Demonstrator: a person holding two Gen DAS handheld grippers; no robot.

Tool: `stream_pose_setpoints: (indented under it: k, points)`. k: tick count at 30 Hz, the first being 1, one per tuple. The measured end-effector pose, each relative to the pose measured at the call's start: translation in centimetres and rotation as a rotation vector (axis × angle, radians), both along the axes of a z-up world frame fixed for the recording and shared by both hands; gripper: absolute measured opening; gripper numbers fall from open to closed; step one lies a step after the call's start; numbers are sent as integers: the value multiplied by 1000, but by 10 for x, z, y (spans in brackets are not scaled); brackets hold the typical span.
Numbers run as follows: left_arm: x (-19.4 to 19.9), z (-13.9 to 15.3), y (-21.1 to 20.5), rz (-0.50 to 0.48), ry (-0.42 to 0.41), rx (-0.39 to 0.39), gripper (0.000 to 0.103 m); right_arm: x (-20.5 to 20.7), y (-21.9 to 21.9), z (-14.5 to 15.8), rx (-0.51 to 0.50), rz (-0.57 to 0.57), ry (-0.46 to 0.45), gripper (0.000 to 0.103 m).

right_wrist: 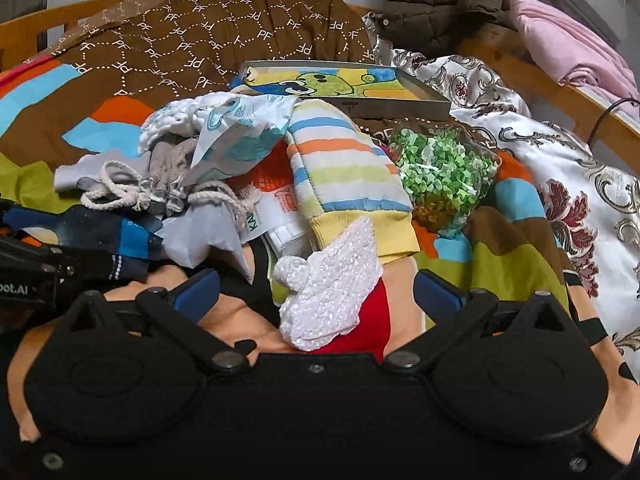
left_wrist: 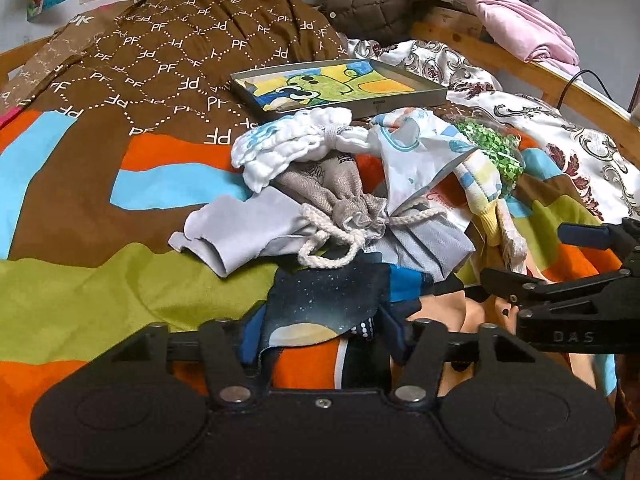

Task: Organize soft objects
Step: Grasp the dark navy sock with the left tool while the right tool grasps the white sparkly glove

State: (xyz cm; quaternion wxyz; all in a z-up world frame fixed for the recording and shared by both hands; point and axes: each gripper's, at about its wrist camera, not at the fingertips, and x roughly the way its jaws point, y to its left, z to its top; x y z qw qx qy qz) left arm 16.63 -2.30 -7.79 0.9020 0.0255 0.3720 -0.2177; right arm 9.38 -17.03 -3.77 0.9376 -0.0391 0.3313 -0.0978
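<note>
Lying across a wooden-framed bed (left_wrist: 532, 70): a colour-block bedspread (left_wrist: 100, 292) in orange, blue, brown and green. Resting on it near the middle, a heap of soft items (left_wrist: 340, 200), among them a grey drawstring pouch (left_wrist: 336, 196), a striped sock (right_wrist: 344, 168) and a white fluffy piece (right_wrist: 332, 292). Sitting beyond the heap, 1 shallow box with a cartoon picture (left_wrist: 336, 84). Bunching up behind, a brown lettered quilt (left_wrist: 192, 48); spreading along the right side, a white floral cover (left_wrist: 576, 152).

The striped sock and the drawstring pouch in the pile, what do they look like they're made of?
Striped sock: soft knit, probably cotton blend; fuzzy matte surface, ribbed yellow cuff.
Drawstring pouch: coarse linen-like or burlap-like weave, matte beige, with a twisted off-white cord.
</note>
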Motion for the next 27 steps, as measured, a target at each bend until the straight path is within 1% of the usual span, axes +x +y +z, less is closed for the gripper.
stream_pose_setpoints:
  k: [1,3,5,7,9,11,12,13,14,15,16,17,18,19,21,24,25,27]
  points:
    - [0,1,0,1,-2,-4,51,1,-1,-1,-2,1,2,97]
    - [0,2,1,8,3,-26,46,3,2,-2,-21,5,9,87]
    - [-2,3,1,9,3,-40,43,5,4,-4,-49,1,9,82]
    - [-3,3,-1,7,-7,-38,40,8,4,-6,-47,-4,21,78]
    - [-6,4,-3,2,-22,-36,40,11,3,-9,-40,-12,31,72]
    - [-8,3,-5,-4,-29,-37,39,13,0,-10,-23,-18,35,72]
    - [-9,2,-6,-10,-29,-37,37,13,-1,-11,-14,-20,33,71]
    - [-10,2,-7,-20,-29,-36,32,14,-2,-11,-6,-23,32,69]
    - [-10,1,-8,-28,-29,-34,29,14,-3,-11,-2,-28,35,64]
    - [-11,1,-9,-33,-29,-35,23,15,-5,-12,1,-34,42,57]
    - [-11,1,-10,-38,-26,-41,17,16,-7,-14,9,-40,54,52]
    - [-11,1,-10,-39,-19,-50,17,17,-9,-15,21,-43,62,41]
    - [-12,0,-10,-40,-12,-61,16,18,-11,-17,34,-49,72,27]
    - [-13,0,-11,-41,-8,-69,13,18,-14,-19,49,-59,82,27]
    - [-15,2,-13,-51,-8,-80,10,17,-17,-18,67,-66,75,25]
    - [-19,5,-17,-61,-21,-94,8,13,-20,-14,77,-73,45,20]
    - [-21,6,-18,-63,-21,-102,7,12,-21,-14,85,-78,40,19]
    - [-23,9,-19,-69,-14,-124,7,9,-25,-12,106,-87,25,14]
